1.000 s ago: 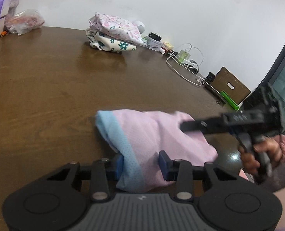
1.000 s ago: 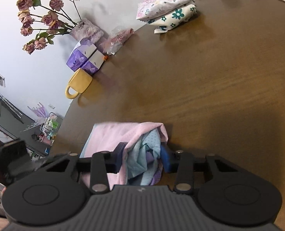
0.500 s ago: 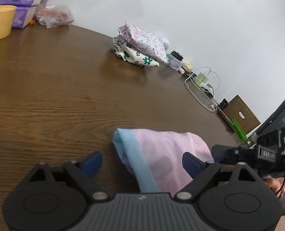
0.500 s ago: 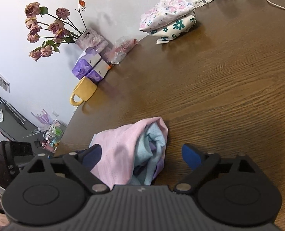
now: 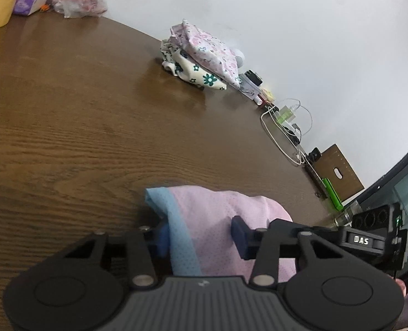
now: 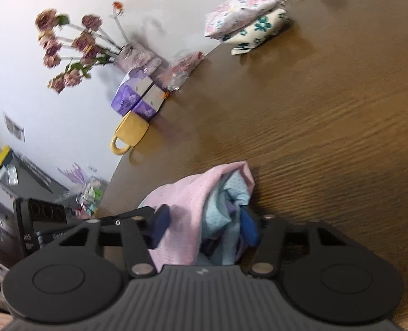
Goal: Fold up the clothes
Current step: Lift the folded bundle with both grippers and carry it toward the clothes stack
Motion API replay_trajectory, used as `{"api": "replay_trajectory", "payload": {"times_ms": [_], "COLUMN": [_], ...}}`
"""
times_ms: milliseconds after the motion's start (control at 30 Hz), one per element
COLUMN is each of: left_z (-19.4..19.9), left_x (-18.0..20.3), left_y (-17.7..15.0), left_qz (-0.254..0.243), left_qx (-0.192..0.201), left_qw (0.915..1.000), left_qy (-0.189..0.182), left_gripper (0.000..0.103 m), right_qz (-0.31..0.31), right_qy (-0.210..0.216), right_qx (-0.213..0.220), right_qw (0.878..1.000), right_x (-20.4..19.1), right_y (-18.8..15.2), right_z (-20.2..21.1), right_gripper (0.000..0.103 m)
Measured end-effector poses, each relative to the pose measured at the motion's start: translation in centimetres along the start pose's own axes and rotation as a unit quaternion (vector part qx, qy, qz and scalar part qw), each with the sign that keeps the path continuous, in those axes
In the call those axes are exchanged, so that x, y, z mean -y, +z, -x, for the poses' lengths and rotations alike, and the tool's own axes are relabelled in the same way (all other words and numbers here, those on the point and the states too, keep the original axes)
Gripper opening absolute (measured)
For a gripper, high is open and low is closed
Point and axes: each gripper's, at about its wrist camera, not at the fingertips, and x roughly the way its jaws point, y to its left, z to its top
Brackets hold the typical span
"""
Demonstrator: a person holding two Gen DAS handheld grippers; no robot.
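A folded pink garment with a light blue band [image 5: 217, 220] lies on the brown wooden table [image 5: 93, 127]. My left gripper [image 5: 200, 238] is closed around its banded end, blue pads pressing the cloth. My right gripper [image 6: 205, 227] grips the other end, where pink cloth and light blue folds [image 6: 220, 201] bunch between the pads. Each gripper shows in the other's view: the right one in the left wrist view [image 5: 369, 237], the left one in the right wrist view [image 6: 38, 229].
A stack of folded floral clothes [image 5: 201, 55] [image 6: 245, 19] sits at the far side by the wall. A yellow mug [image 6: 131, 133], purple tissue boxes [image 6: 137, 96] and flowers [image 6: 74, 47] stand at the table's left. Cables and chargers [image 5: 286, 127] lie along the wall.
Both grippers were shut on the garment a second ago, opened wide half a second ago, and have now closed on it again. The right view is tilted and blurred.
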Motion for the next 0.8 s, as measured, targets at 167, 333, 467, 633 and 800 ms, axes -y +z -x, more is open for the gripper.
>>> {"api": "replay_trajectory", "payload": {"times_ms": [167, 333, 467, 633, 800], "left_z": [-0.2, -0.5, -0.6, -0.4, -0.2], "left_x": [-0.2, 0.0, 0.0, 0.1, 0.4], "left_y": [-0.2, -0.3, -0.5, -0.4, -0.1], "left_qz": [0.016, 0.018, 0.018, 0.02, 0.017], "left_qx": [0.002, -0.001, 0.003, 0.012, 0.024], "left_qw": [0.9999, 0.9998, 0.9998, 0.9996, 0.9993], "left_qy": [-0.005, 0.0, -0.005, -0.013, -0.022], "left_gripper": [0.033, 0.022, 0.018, 0.017, 0.016], "right_qz": [-0.042, -0.037, -0.047, -0.042, -0.027], "right_qy": [0.008, 0.008, 0.019, 0.024, 0.03], "right_qx": [0.016, 0.011, 0.012, 0.024, 0.034], "right_qw": [0.999, 0.999, 0.999, 0.999, 0.999], "right_x": [1.5, 1.2, 1.5, 1.1, 0.3], "right_y": [-0.7, -0.9, -0.9, -0.6, 0.1], "right_z": [0.3, -0.1, -0.2, 0.3, 0.6], "right_gripper": [0.027, 0.024, 0.018, 0.017, 0.016]}}
